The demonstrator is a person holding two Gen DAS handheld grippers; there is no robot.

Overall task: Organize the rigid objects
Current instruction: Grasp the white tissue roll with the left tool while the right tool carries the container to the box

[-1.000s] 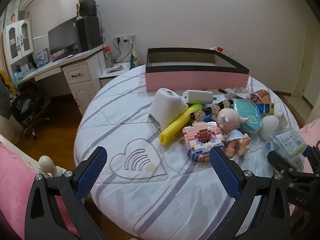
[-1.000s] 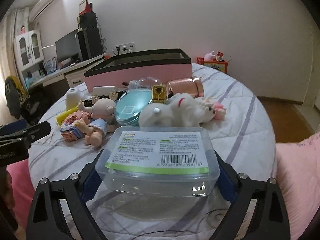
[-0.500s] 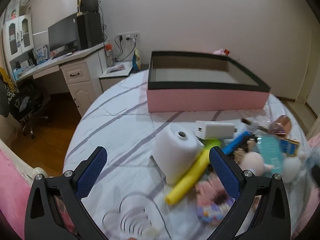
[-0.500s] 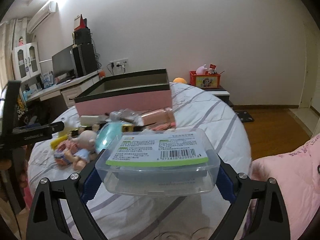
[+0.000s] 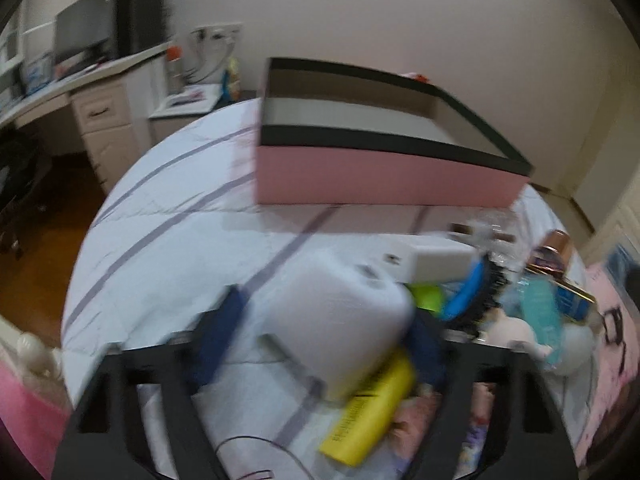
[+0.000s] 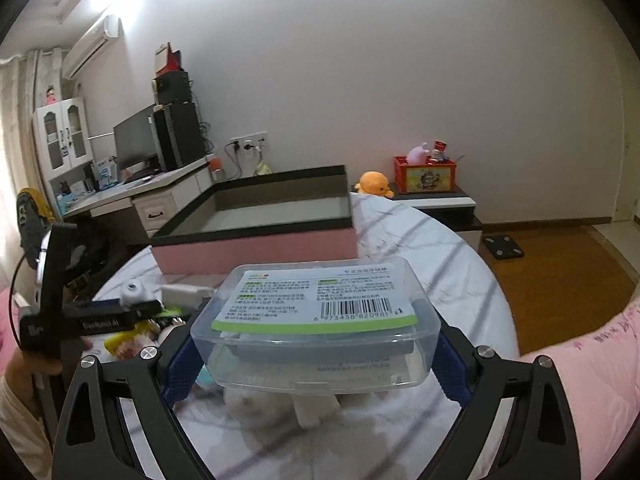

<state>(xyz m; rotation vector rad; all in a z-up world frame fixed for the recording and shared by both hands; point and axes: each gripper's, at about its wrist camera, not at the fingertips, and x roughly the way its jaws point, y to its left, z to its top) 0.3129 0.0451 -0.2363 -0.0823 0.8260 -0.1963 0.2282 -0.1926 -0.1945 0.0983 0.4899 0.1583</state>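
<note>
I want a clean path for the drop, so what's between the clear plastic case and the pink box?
In the right wrist view, only bare striped bedding separates the clear plastic case from the pink box.

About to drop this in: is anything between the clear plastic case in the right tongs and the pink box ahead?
Nothing visible blocks it. The clear plastic case, clamped in the right tongs, sits above the clutter, and only bare bedspread lies before the pink box, whose open top looks empty. The left tongs stay off to the left.
</note>
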